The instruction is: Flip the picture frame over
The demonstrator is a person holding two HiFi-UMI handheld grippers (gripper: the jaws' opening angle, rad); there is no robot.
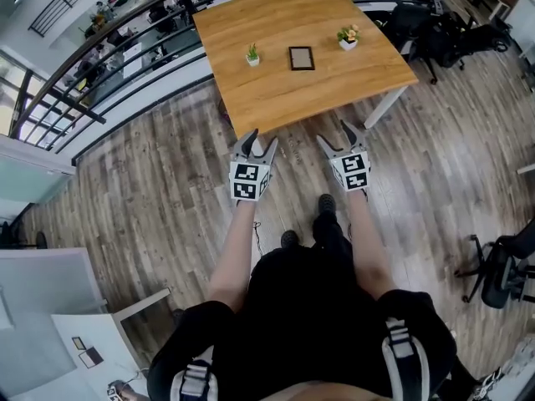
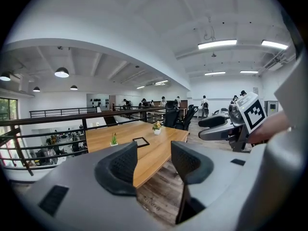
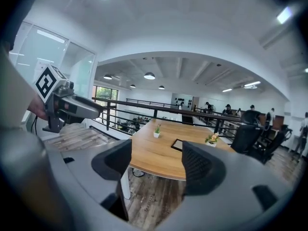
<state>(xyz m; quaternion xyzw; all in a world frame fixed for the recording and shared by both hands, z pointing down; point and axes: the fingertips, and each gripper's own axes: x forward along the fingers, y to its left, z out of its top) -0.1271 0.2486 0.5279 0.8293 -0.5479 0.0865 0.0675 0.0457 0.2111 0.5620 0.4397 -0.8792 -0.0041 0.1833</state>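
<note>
A small dark picture frame (image 1: 302, 58) lies flat in the middle of a wooden table (image 1: 276, 98). The same picture frame (image 2: 141, 142) shows far off in the left gripper view and as a dark picture frame (image 3: 177, 145) in the right gripper view. My left gripper (image 1: 255, 143) hovers over the floor just short of the table's near edge, jaws open and empty. My right gripper (image 1: 337, 136) is beside it, also open and empty. Both are well short of the frame.
Two small potted plants flank the frame: a green one (image 1: 252, 54) to its left, a flowering one (image 1: 348, 37) to its right. A black railing (image 1: 109, 73) runs behind and left of the table. Office chairs (image 1: 435, 23) stand at the far right. A white table corner (image 1: 84, 341) sits behind me.
</note>
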